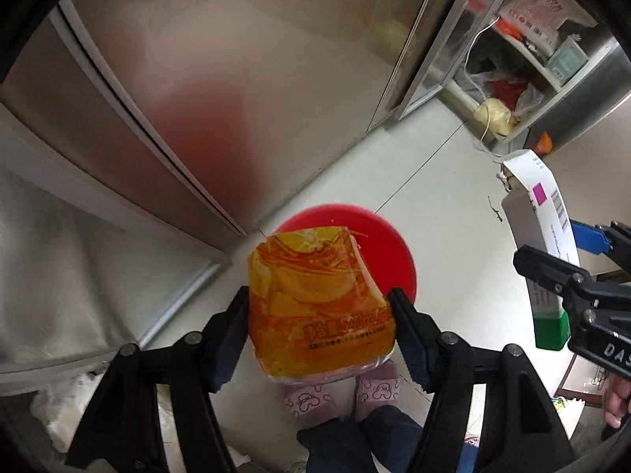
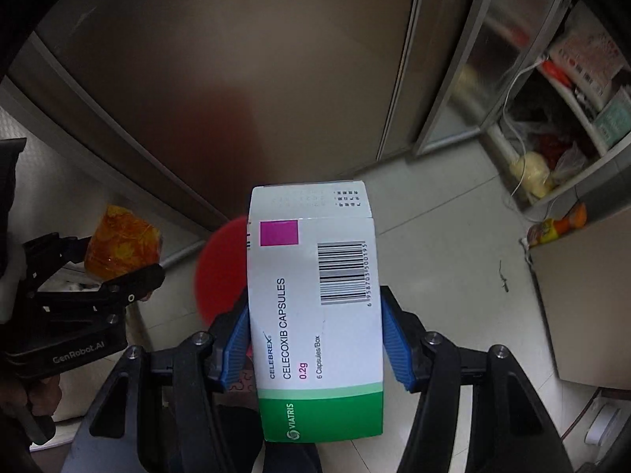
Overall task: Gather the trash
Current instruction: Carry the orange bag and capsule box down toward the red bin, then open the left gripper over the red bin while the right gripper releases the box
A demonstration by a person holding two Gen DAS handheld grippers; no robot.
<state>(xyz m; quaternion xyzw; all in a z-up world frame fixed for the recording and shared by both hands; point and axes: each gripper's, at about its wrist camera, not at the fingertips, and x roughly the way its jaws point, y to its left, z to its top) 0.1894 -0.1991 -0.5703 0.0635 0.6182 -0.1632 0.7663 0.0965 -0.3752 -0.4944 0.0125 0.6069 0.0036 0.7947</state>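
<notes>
My left gripper (image 1: 319,311) is shut on a crushed orange plastic bottle (image 1: 315,295), held in the air above a round red bin (image 1: 394,244) on the floor. The bottle also shows in the right wrist view (image 2: 122,240), held by the left gripper (image 2: 122,264). My right gripper (image 2: 313,323) is shut on a white and green medicine box (image 2: 315,307), held above the floor with the red bin (image 2: 215,272) partly hidden behind it. The box also shows in the left wrist view (image 1: 548,244), at the right gripper (image 1: 560,252).
Metal cabinet doors (image 1: 177,79) stand behind the bin. An open cabinet (image 1: 524,67) at the right holds bags and boxes. A small bottle (image 2: 556,224) lies on the tiled floor by a grey cabinet (image 2: 587,307). My slippered feet (image 1: 343,394) are below the bottle.
</notes>
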